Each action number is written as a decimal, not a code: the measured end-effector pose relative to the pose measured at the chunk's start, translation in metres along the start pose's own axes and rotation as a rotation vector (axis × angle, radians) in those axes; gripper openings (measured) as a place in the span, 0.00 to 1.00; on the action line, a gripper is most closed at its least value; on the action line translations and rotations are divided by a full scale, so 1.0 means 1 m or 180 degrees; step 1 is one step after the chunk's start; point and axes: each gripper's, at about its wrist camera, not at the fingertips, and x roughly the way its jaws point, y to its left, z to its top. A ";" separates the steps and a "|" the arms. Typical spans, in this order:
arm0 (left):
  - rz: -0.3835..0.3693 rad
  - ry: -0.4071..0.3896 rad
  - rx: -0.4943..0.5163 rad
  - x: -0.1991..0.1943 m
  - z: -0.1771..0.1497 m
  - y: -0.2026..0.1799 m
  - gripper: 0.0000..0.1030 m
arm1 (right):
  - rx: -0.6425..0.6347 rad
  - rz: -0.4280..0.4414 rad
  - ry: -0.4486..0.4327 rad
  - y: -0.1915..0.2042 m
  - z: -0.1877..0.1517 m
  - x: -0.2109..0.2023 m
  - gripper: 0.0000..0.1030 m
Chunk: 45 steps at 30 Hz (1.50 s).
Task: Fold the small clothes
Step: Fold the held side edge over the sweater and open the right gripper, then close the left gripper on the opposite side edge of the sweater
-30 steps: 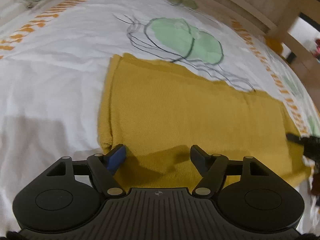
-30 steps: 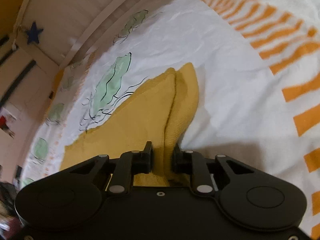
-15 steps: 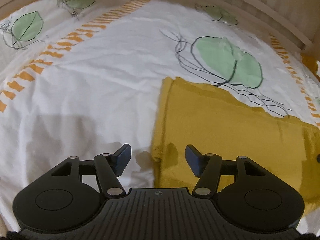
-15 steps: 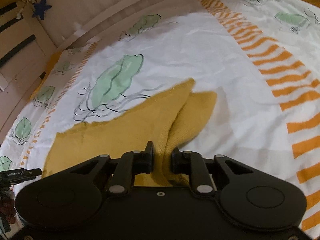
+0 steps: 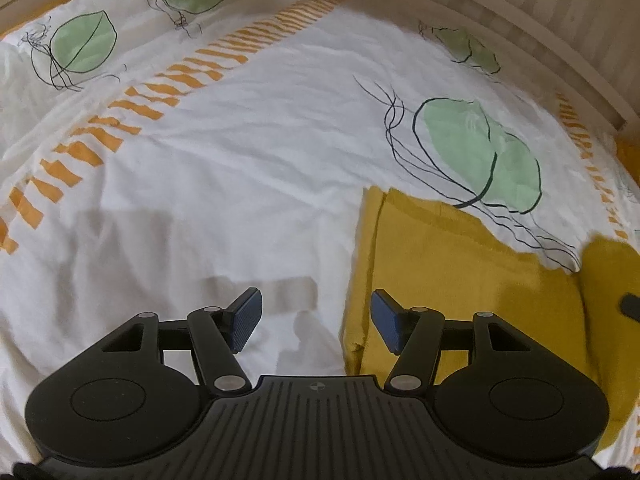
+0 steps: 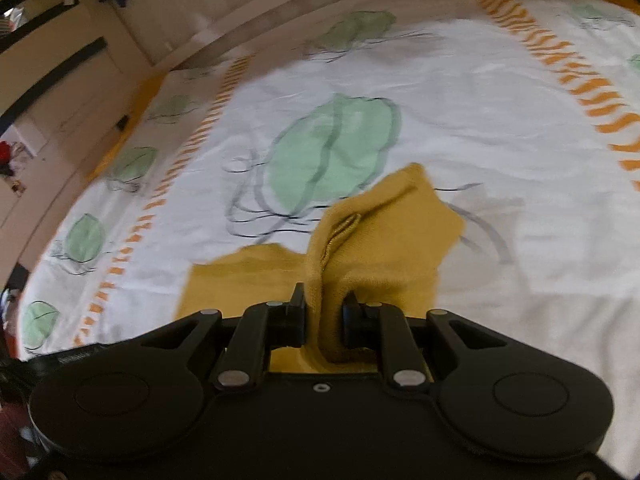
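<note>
A mustard-yellow knitted garment lies on a white bedsheet printed with green leaves and orange stripes. My left gripper is open and empty; it hovers over the garment's near left edge, with the right pad above the cloth and the left pad above bare sheet. My right gripper is shut on a bunched fold of the same garment and lifts that part off the sheet, doubled over towards the flat part.
A pale wooden bed rail curves round the far side of the sheet. In the right wrist view, wooden furniture and floor lie beyond the bed's left edge. The other gripper's dark tip shows at the right edge.
My left gripper has moved left off the garment, so that bare sheet lies under its left pad. My right gripper has lifted its fold and carried it over the flat part.
</note>
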 end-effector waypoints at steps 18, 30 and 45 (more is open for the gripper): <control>-0.0078 -0.0107 -0.0142 -0.018 0.011 0.022 0.57 | -0.0099 0.0269 0.0395 0.110 -0.019 0.090 0.25; -0.0071 -0.0205 -0.0346 -0.027 0.022 0.041 0.57 | -0.0252 0.0284 0.0505 0.141 -0.033 0.118 0.33; -0.0186 -0.0062 -0.0217 -0.017 0.017 0.039 0.57 | -0.0573 0.0396 0.0020 0.104 -0.035 0.043 0.38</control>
